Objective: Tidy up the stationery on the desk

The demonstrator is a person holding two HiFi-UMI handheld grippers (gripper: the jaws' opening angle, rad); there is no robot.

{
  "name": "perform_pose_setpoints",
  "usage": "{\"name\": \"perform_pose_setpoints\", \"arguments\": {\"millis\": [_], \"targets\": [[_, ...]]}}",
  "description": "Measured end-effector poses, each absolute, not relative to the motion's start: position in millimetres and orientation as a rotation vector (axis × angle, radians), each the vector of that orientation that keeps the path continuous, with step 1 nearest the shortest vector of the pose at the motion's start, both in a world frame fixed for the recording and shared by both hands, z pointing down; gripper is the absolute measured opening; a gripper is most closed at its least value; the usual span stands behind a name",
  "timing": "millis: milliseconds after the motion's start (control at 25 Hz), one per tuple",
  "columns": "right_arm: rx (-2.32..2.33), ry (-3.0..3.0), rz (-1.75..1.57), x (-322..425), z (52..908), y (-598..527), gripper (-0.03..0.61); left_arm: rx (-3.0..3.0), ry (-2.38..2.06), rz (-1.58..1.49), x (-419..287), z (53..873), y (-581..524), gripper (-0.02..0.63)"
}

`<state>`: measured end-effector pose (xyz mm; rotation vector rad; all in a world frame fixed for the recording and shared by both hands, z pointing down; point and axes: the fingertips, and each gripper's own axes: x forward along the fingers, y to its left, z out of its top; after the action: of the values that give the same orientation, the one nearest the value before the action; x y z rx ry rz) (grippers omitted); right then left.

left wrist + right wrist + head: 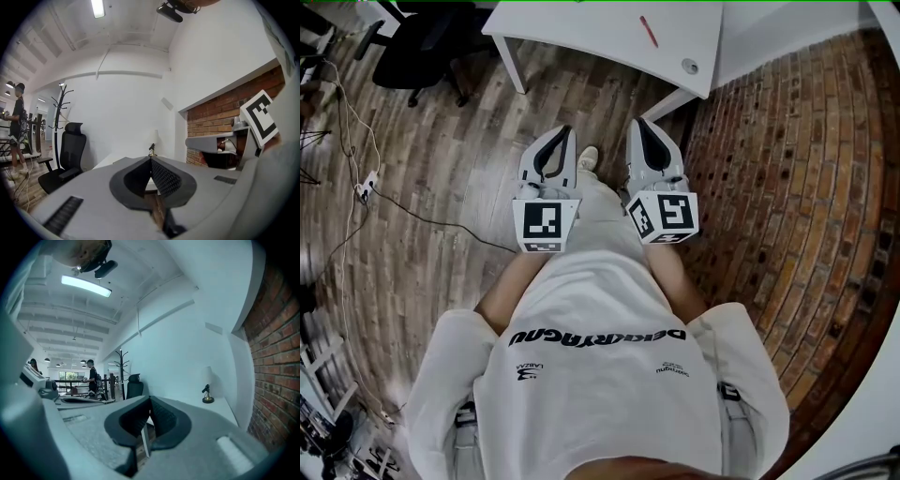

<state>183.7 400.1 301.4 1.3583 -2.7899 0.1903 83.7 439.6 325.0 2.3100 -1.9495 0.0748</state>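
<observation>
A white desk point(609, 28) stands ahead of me at the top of the head view. On it lie a red pen point(649, 31) and a small round grey object point(690, 66). I hold both grippers close to my body, side by side, pointing at the desk and well short of it. My left gripper point(565, 131) is shut, its jaws meeting at the tips point(151, 159) with nothing between them. My right gripper point(639, 122) is likewise shut and empty point(150, 399). The desk point(225, 413) carries a small lamp point(207, 380) near the wall.
A black office chair point(422, 47) stands left of the desk, and a power strip with cables point(366, 187) lies on the wooden floor. A brick wall point(787, 187) runs along the right. A coat stand point(61, 108) and a person point(18, 122) are far off.
</observation>
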Motion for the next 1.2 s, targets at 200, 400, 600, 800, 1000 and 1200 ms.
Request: {"name": "perform_pose_setpoints", "arguments": {"millis": [200, 400, 600, 800, 1000, 1200], "targets": [[1.352, -2.811, 0.206, 163, 302, 382, -0.005, 2.308, -1.962, 0.091, 61, 326, 425, -0.002], [1.337, -2.843, 0.181, 134, 304, 352, 0.0, 2.322, -1.986, 0.119, 35, 327, 396, -0.002], [1.386, -2.819, 0.195, 107, 314, 297, 0.0, 2.346, -1.973, 0.124, 6, 330, 341, -0.002], [1.467, -2.742, 0.224, 85, 324, 218, 0.0, 2.356, -1.947, 0.154, -25, 334, 264, -0.002], [1.507, -2.695, 0.272, 62, 327, 133, 0.0, 2.359, -1.915, 0.188, -51, 334, 180, -0.002], [1.536, -2.656, 0.323, 46, 337, 55, 0.0, 2.367, -1.891, 0.223, -69, 338, 99, -0.002]]}}
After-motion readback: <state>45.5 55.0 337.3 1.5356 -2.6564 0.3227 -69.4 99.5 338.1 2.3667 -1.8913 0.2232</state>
